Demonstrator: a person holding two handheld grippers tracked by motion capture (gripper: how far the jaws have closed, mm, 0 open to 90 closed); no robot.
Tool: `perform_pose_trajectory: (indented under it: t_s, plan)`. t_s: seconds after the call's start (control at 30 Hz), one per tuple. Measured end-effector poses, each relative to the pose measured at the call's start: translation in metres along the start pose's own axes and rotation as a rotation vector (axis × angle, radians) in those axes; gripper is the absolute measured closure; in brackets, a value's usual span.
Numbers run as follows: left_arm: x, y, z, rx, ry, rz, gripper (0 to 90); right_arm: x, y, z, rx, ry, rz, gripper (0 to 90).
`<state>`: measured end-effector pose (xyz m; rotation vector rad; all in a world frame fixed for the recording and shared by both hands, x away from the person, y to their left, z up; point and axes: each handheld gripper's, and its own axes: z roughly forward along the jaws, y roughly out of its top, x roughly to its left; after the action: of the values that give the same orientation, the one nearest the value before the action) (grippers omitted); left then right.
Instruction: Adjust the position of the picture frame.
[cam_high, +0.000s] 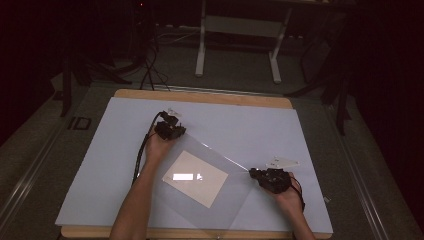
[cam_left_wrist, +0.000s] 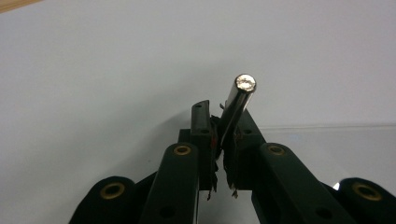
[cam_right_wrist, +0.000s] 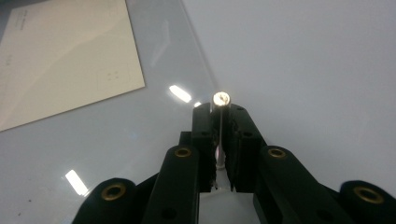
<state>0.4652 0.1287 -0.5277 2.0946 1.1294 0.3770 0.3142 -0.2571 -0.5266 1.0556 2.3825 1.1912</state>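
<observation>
While looking down from the high view, find a clear plastic sheet (cam_high: 235, 195) lying askew on the pale cover (cam_high: 250, 130) of the wooden worktop (cam_high: 200, 96). Spreads past the cream paper (cam_high: 195, 177) on every side, with a bright glare across the paper's middle. Cannot tell for certain which of the two lies on top.

Left tongs (cam_high: 172, 131), up and to the left of the cream paper, at the sheet's far corner. Held in the left hand (cam_high: 157, 147), just beside the paper's left corner. From the left gripper view: left tongs (cam_left_wrist: 224, 116) closed to a narrow slit, pads clamped on a short shiny metal rod (cam_left_wrist: 238, 100) that sticks up past the tips, tilted a little. Sheet's edge (cam_left_wrist: 327, 140) runs in to the jaws from the side; cannot tell whether the corner itself is nipped as well.

Right tongs (cam_high: 252, 172), to the right of the cream paper, at the sheet's right corner, carried by the right hand (cam_high: 287, 192). From the right gripper view: right tongs (cam_right_wrist: 220, 109) nearly closed, a thin clear edge of the sheet (cam_right_wrist: 140, 130) pinched upright between the pads, a small round shiny end (cam_right_wrist: 221, 98) at the tips. Cream paper (cam_right_wrist: 60, 60) well off from the jaws, across a bare stretch of sheet.
</observation>
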Motion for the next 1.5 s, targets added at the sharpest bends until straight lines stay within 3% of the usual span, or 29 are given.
perform_pose_trajectory:
  t_s: [0.13, 0.3, 0.4, 0.57, 0.7, 0.87, 1.0, 1.17, 1.3, 1.4, 1.43, 1.5]
  plan:
    - [0.000, 0.000, 0.000, 0.000, 0.002, -0.002, 83.1, 0.001, -0.002, 0.001, 0.011, -0.006, 0.008, 83.6]
    - [0.001, 0.000, -0.001, -0.010, -0.009, -0.021, 83.2, -0.001, 0.000, 0.001, 0.017, 0.004, 0.068, 82.9]
    - [0.002, 0.001, -0.004, -0.009, -0.012, -0.010, 83.4, -0.004, 0.001, 0.001, 0.015, 0.020, 0.093, 82.3]
    - [0.008, 0.008, -0.016, -0.010, -0.057, -0.015, 82.9, -0.009, 0.011, -0.005, -0.004, 0.025, 0.119, 80.7]
    - [0.010, 0.012, -0.027, 0.030, -0.074, 0.018, 83.0, -0.020, 0.023, -0.009, -0.033, -0.002, 0.148, 80.0]
    - [0.017, 0.007, -0.036, 0.039, -0.105, -0.007, 83.0, -0.041, 0.045, -0.006, -0.041, -0.012, 0.179, 80.1]
    - [0.023, 0.003, -0.042, 0.033, -0.103, -0.051, 82.7, -0.053, 0.061, 0.003, -0.035, 0.001, 0.190, 80.1]
    - [0.033, -0.014, -0.053, 0.052, -0.113, -0.094, 82.7, -0.069, 0.083, 0.031, -0.011, 0.021, 0.225, 80.2]
    - [0.033, -0.024, -0.050, 0.068, -0.113, -0.106, 82.7, -0.077, 0.086, 0.046, 0.015, 0.015, 0.250, 80.3]
    - [0.034, -0.030, -0.045, 0.078, -0.098, -0.115, 82.2, -0.078, 0.085, 0.054, 0.035, 0.005, 0.246, 80.3]
    - [0.033, -0.032, -0.043, 0.061, -0.099, -0.117, 80.9, -0.077, 0.083, 0.062, 0.060, -0.023, 0.229, 80.4]
    - [0.030, -0.030, -0.043, 0.073, -0.079, -0.097, 81.0, -0.079, 0.078, 0.068, 0.077, -0.025, 0.244, 80.6]
